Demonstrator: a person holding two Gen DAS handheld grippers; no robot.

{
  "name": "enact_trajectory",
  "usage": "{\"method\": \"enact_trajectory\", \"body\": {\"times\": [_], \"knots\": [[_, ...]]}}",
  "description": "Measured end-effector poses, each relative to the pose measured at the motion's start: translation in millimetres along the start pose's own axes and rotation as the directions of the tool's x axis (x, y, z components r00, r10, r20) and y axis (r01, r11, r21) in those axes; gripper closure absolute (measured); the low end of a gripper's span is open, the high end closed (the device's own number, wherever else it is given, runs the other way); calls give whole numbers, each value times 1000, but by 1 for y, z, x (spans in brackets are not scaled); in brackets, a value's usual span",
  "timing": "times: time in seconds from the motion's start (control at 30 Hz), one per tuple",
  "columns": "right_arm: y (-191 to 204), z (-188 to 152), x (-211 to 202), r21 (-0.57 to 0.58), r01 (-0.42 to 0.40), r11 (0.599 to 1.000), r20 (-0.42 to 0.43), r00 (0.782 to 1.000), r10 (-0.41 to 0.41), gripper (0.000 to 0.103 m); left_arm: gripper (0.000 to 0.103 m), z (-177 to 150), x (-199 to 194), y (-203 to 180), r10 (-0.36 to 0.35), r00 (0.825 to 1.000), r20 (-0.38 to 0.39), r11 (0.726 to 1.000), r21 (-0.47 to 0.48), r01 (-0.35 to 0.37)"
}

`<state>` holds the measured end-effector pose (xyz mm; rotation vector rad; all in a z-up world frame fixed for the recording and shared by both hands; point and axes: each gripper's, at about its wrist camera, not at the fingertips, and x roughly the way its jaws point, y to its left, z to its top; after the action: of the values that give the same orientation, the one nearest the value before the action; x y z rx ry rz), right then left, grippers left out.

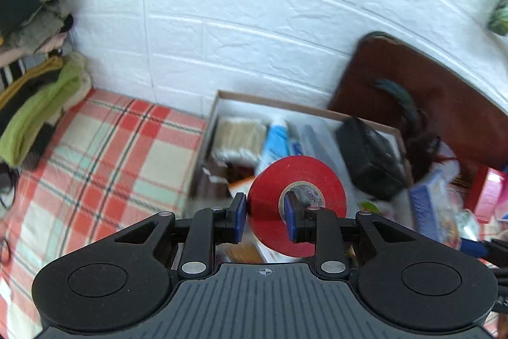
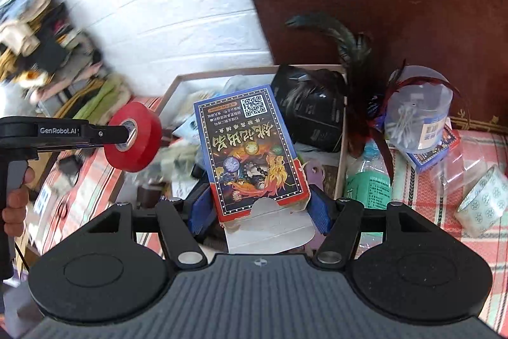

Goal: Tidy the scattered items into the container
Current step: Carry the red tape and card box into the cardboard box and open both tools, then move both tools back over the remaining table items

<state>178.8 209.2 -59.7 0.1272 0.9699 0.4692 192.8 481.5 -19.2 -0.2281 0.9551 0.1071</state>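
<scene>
The left gripper (image 1: 265,220) has its jaws clamped on a red tape roll (image 1: 297,205): one blue pad sits inside the core, the other presses the outer rim, so the roll's wall is pinched between them. In the right wrist view the same roll (image 2: 135,137) hangs in the air over the near left edge of the cardboard box (image 2: 177,81), which lies on a plaid bed cover (image 1: 104,148).

The right gripper (image 2: 258,210) has its jaws shut on a printed card box (image 2: 250,148) (blue border, QR code, open flap toward the camera), held above the cardboard box's contents. Inside that box lie a black pouch (image 2: 312,113) and several blurred packets. Just beside it, on the right, stand a clear tub of cotton swabs (image 2: 416,110), a green bottle (image 2: 368,183) and a patterned tape roll (image 2: 482,202), with dark feathers (image 2: 352,59) against a brown board (image 2: 412,15)
</scene>
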Motion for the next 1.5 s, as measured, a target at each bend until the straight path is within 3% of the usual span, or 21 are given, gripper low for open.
{"method": "enact_trajectory", "body": {"times": [0.37, 0.47, 0.5, 0.57, 0.77, 0.93, 1.03, 1.1, 1.23, 1.33, 1.5], "knots": [[3, 12, 34, 57, 110, 992, -32, 994, -108, 34, 78, 27, 58, 10, -31, 997, -76, 999, 28, 34], [-1, 13, 46, 76, 120, 990, -63, 991, -115, 29, 49, 28, 67, 11, -66, 994, -87, 997, 26, 68], [-1, 14, 51, 72, 121, 990, -89, 989, -115, 16, 33, 28, 66, 11, -70, 994, -79, 997, 21, 72], [1, 10, 54, 43, 126, 991, -108, 987, -120, 9, 27, 28, 63, 11, -77, 995, -57, 997, 17, 78], [1, 1, 49, 7, 152, 988, -106, 983, -150, 9, 27, 21, 57, 10, -61, 997, -50, 996, 68, 64], [2, 1, 50, -5, 140, 990, -98, 985, -139, 10, 26, 11, 61, 10, -59, 996, -69, 996, 57, 64], [2, 2, 54, -2, 125, 992, -117, 985, -125, 10, 14, 3, 61, 9, -45, 996, -80, 998, 49, 49], [2, 0, 56, 4, 112, 994, -136, 984, -111, 3, 3, -2, 59, 8, -26, 996, -86, 999, 34, 29], [8, -4, 55, -36, 105, 994, -153, 982, -109, 1, 0, -13, 50, 6, -24, 995, -94, 1000, 3, 24], [13, -9, 49, -95, 116, 989, -134, 983, -129, 1, 0, -23, 40, 0, -22, 996, -92, 1000, 13, 23], [11, -22, 27, -113, 78, 991, -79, 993, -87, 1, 0, -47, 23, -13, -19, 996, -89, 999, 46, 23]]}}
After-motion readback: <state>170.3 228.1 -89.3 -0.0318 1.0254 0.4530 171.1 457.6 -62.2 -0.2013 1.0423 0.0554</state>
